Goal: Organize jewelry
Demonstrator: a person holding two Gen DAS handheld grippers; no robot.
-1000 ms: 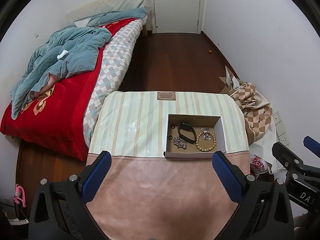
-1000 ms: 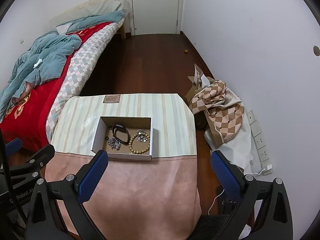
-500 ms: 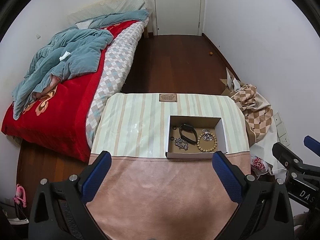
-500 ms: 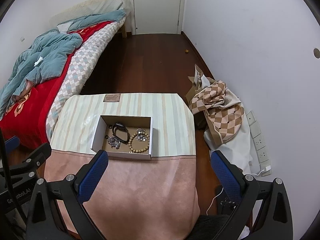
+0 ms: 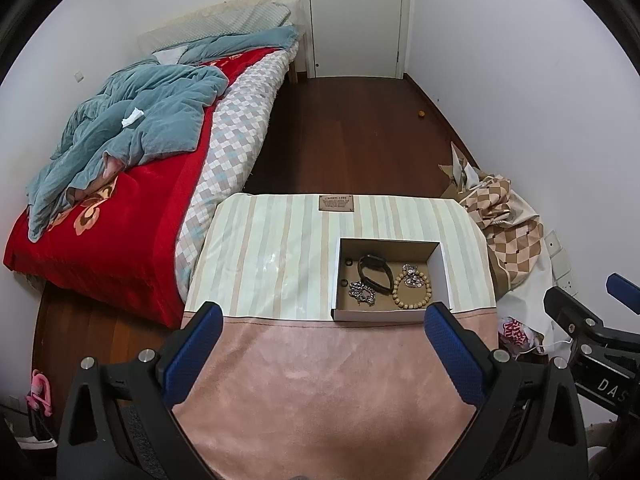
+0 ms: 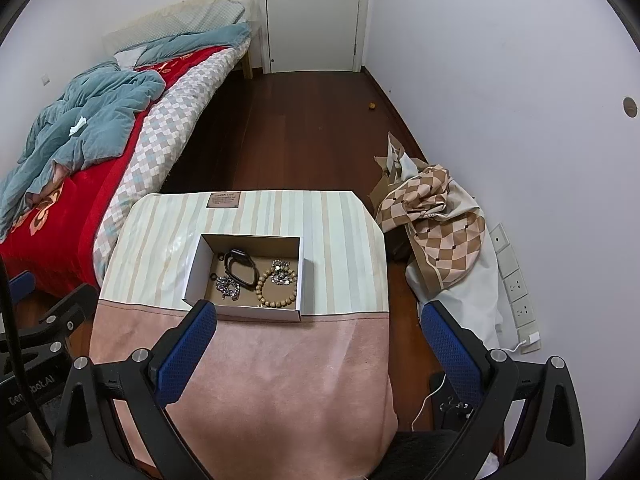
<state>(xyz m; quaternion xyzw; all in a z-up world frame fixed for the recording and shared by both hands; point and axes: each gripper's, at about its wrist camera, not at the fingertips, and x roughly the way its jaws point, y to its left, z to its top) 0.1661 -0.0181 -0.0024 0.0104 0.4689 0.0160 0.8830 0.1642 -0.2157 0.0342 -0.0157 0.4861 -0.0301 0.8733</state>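
While both tools hang spread and empty above tabletop [image 5: 320, 392], left tool [image 5: 320, 344] and right tool [image 6: 318, 340] face box [image 5: 444, 276] at 12 o'clock; bead bracelet [image 5: 412, 290], black band [image 5: 374, 274], chain [image 5: 362, 292] lie inside, untouched.

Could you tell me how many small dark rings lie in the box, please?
2: one ring near the box's far left corner, another ring nearer, beside the silver chain. Others may be hidden.

Both grippers slightly further back from box [image 5: 390, 280], jewelry undisturbed.
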